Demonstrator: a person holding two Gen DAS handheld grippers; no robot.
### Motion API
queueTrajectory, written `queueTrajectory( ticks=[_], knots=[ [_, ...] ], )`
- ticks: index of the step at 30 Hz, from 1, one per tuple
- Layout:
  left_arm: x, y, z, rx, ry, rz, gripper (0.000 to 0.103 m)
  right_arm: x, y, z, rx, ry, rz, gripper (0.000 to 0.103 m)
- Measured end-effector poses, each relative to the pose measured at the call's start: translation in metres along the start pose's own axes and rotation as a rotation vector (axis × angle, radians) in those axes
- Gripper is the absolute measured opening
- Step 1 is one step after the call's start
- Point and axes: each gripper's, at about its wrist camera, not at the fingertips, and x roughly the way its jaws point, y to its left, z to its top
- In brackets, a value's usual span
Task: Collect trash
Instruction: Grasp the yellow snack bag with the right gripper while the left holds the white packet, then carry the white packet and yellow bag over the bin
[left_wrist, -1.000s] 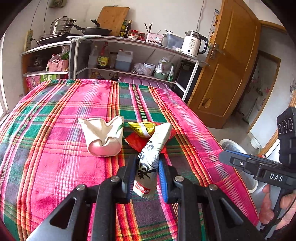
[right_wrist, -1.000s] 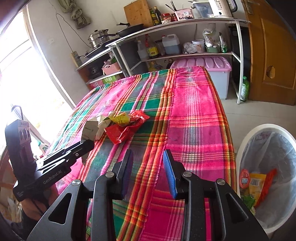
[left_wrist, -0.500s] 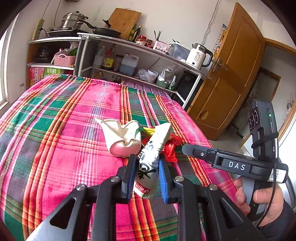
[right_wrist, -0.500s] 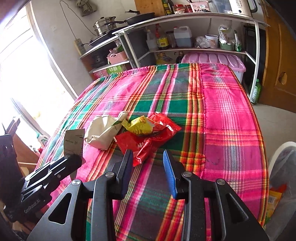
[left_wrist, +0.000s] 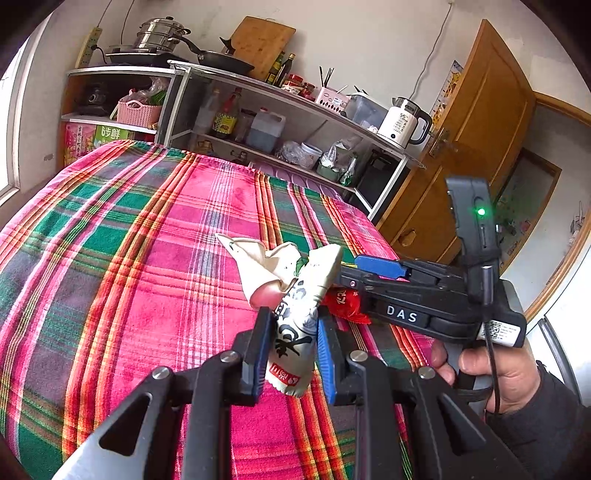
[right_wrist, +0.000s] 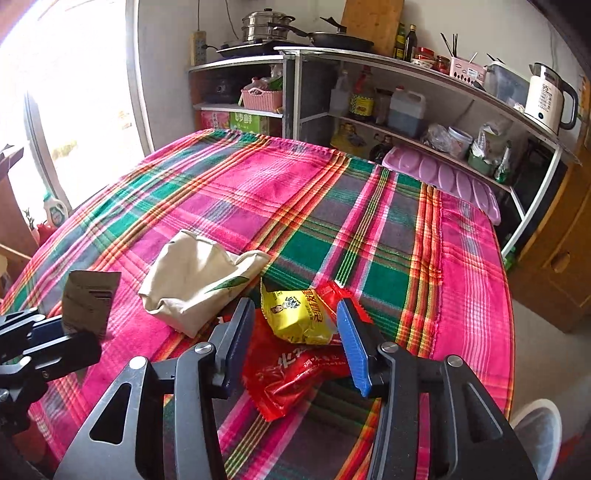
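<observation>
My left gripper (left_wrist: 291, 354) is shut on a white snack wrapper (left_wrist: 295, 321) with black characters, held above the plaid tablecloth (left_wrist: 155, 258). In the right wrist view that wrapper (right_wrist: 88, 299) shows its dull back at the far left. My right gripper (right_wrist: 293, 317) hangs just over a yellow snack packet (right_wrist: 295, 314) lying on a red wrapper (right_wrist: 291, 373). Its jaws are opening, both wrappers lie between them, and the pads touch neither. A crumpled cream bag (right_wrist: 195, 280) lies just left of them. The right gripper (left_wrist: 351, 271) reaches in from the right in the left wrist view.
A white bin (right_wrist: 535, 432) with a liner stands on the floor off the table's right front corner. Metal shelves (right_wrist: 424, 122) with bottles, pans and a kettle (right_wrist: 546, 99) run behind the table. A wooden door (left_wrist: 480, 147) is at the right. A hand (left_wrist: 495, 373) grips the right tool.
My right gripper swung left from the table edge by the bin to above the yellow and red wrappers, and its jaws widened. The left gripper shifted a little, still holding the white wrapper.
</observation>
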Motion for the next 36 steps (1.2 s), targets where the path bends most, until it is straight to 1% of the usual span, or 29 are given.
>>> queueTrajectory(
  ticks=[4, 5, 6, 12, 17, 21, 28, 36],
  knots=[
    [0.002, 0.000, 0.000, -0.001, 0.010, -0.010, 0.025, 0.012, -0.005, -0.001, 0.038, 0.034, 0.029, 0.046],
    [0.002, 0.001, 0.000, -0.003, 0.011, -0.012, 0.025, 0.013, -0.006, -0.002, 0.043, 0.037, 0.029, 0.040],
    [0.003, 0.001, 0.000, -0.005, 0.013, -0.013, 0.025, 0.013, -0.006, -0.004, 0.045, 0.040, 0.026, 0.036],
    [0.005, 0.003, 0.000, -0.013, 0.023, -0.008, 0.025, 0.004, -0.006, -0.005, 0.071, 0.024, 0.042, 0.033],
    [0.006, 0.000, 0.000, -0.001, 0.023, 0.017, 0.025, -0.018, -0.008, -0.011, 0.104, -0.008, 0.068, 0.033],
    [0.006, -0.008, -0.002, 0.014, 0.024, 0.031, 0.025, -0.041, -0.008, -0.021, 0.128, -0.029, 0.086, 0.033],
    [0.003, -0.027, -0.007, 0.047, 0.032, 0.058, 0.025, -0.078, -0.017, -0.046, 0.169, -0.060, 0.075, 0.033],
    [-0.005, -0.058, -0.012, 0.101, 0.027, 0.085, 0.025, -0.118, -0.030, -0.071, 0.206, -0.105, 0.063, 0.033]
  ],
)
